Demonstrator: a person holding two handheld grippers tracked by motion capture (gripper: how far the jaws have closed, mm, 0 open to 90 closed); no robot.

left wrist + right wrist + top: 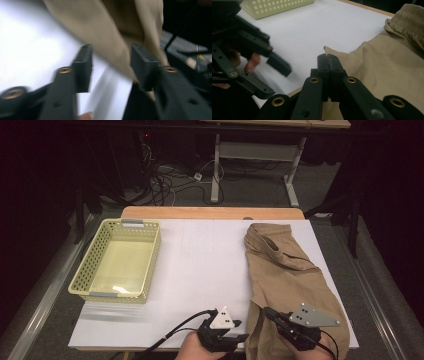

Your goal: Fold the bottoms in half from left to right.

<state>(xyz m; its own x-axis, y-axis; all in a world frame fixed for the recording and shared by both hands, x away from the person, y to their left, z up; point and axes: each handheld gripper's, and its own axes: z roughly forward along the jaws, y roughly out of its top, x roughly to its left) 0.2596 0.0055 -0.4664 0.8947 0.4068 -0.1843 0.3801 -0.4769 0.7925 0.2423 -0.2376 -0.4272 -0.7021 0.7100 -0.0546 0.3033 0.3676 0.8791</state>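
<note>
Tan trousers lie folded lengthwise on the right of the white table, waistband at the far end. My left gripper is at the near edge, just left of the leg ends. Its jaws stand apart in the blurred left gripper view, with an edge of the tan cloth between them and no pad pressing on it. My right gripper lies over the near left edge of the trousers, jaws shut. Whether cloth is pinched I cannot tell.
A pale yellow perforated basket stands on the table's left side, also at the top left of the right gripper view. White tabletop stretches between basket and trousers. Beyond the table are cables and desk legs on a dark floor.
</note>
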